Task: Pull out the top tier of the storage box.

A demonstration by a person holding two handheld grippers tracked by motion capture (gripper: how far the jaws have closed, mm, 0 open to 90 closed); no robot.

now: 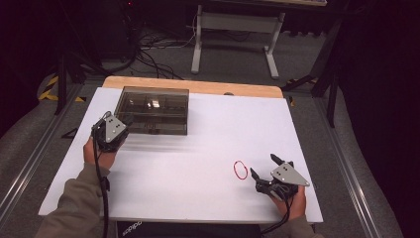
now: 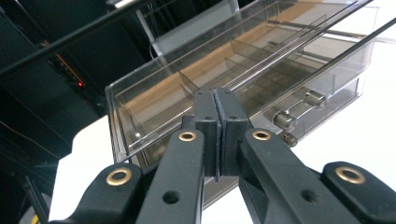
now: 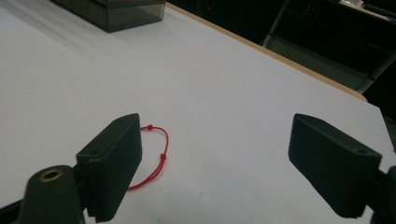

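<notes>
The left gripper point(image 1: 120, 124) has its fingers point(image 2: 207, 122) pressed together on nothing, at the clear compartment box point(image 1: 153, 110). The right gripper point(image 1: 270, 166), fingers spread wide, rests just beside the red string bracelet point(image 1: 240, 170) on the counter point(image 1: 198, 163).

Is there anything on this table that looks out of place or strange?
Nothing stands out. The clear compartment box sits flat on the white table, and the red string loop lies alone beside the right gripper.
</notes>
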